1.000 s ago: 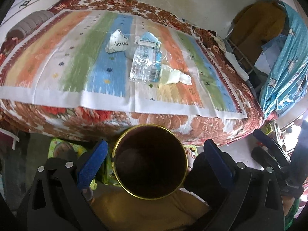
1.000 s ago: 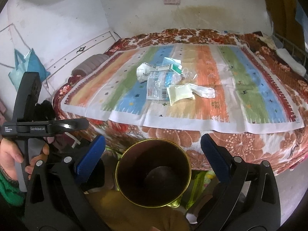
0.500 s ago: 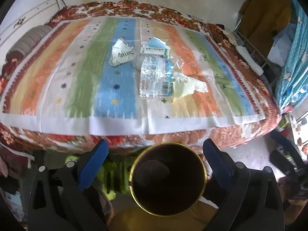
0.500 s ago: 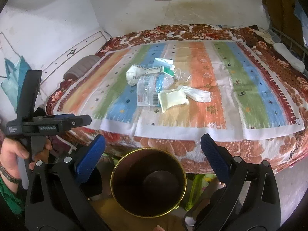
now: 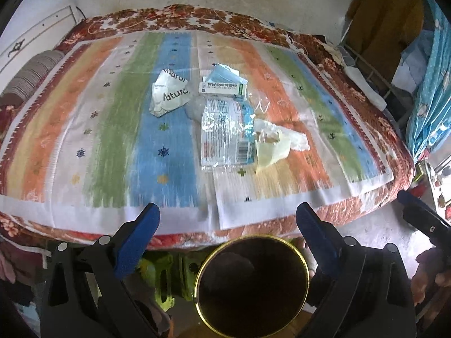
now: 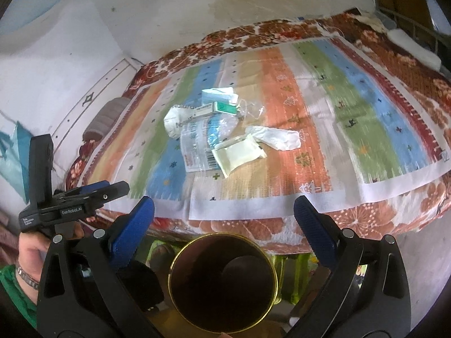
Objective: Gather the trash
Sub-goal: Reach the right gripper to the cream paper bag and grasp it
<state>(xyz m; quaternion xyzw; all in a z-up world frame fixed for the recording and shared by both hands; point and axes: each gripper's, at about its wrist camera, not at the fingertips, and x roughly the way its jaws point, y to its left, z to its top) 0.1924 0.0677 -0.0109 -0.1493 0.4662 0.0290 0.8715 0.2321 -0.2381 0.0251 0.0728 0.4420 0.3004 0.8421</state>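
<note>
Trash lies in a heap mid-bed: a crumpled white wrapper [image 5: 169,93] [image 6: 177,119], a small white-and-green box [image 5: 222,88] [image 6: 215,108], a clear plastic bag with a barcode [image 5: 225,135] [image 6: 201,146], a pale yellow packet [image 5: 272,150] [image 6: 238,156] and a white tissue [image 6: 277,138]. A dark round bin with a gold rim [image 5: 252,284] [image 6: 222,281] stands below the bed's near edge. My left gripper [image 5: 227,219] and right gripper [image 6: 224,214] are both open and empty, above the bin, short of the trash.
The striped mat [image 5: 84,140] covers a floral bedspread [image 6: 417,64]. A grey rolled pillow [image 5: 26,76] lies at the left. Clothes hang on a rack [image 5: 389,36] at the right. The left gripper [image 6: 70,200] shows in the right wrist view.
Both grippers have moved up and forward toward the bed; the trash heap looks larger and nearer. The bin has slid lower in both views. Both stay open.
</note>
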